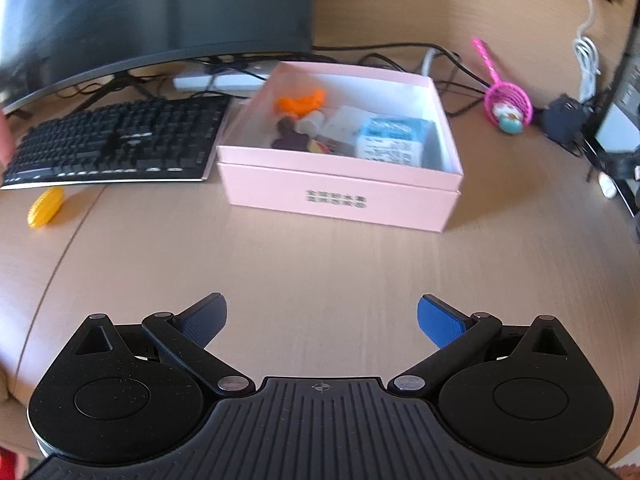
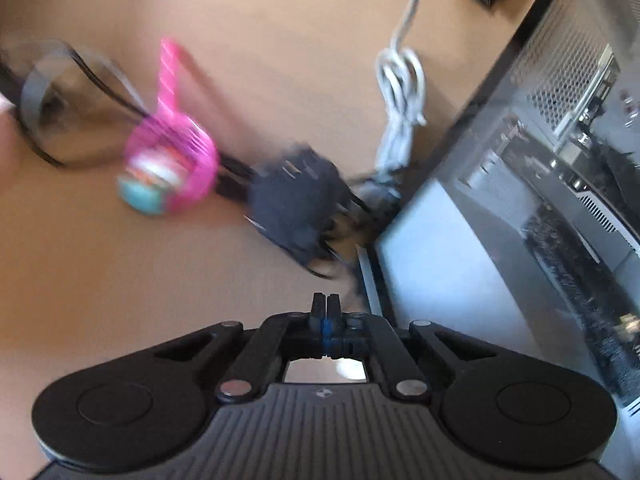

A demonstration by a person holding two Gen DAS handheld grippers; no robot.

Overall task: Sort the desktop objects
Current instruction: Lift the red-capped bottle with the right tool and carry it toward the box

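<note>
The right gripper (image 2: 326,300), jaws together and empty, is the nearer one to the pink toy (image 2: 176,160), which lies ahead-left near the desk's right edge, handle pointing away; the left gripper (image 1: 322,320) hovers apart before the pink box (image 1: 340,196).

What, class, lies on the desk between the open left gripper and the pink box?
Nothing visible: only bare desk lies between the left gripper and the pink box. The yellow corn toy lies well off to one side.
</note>
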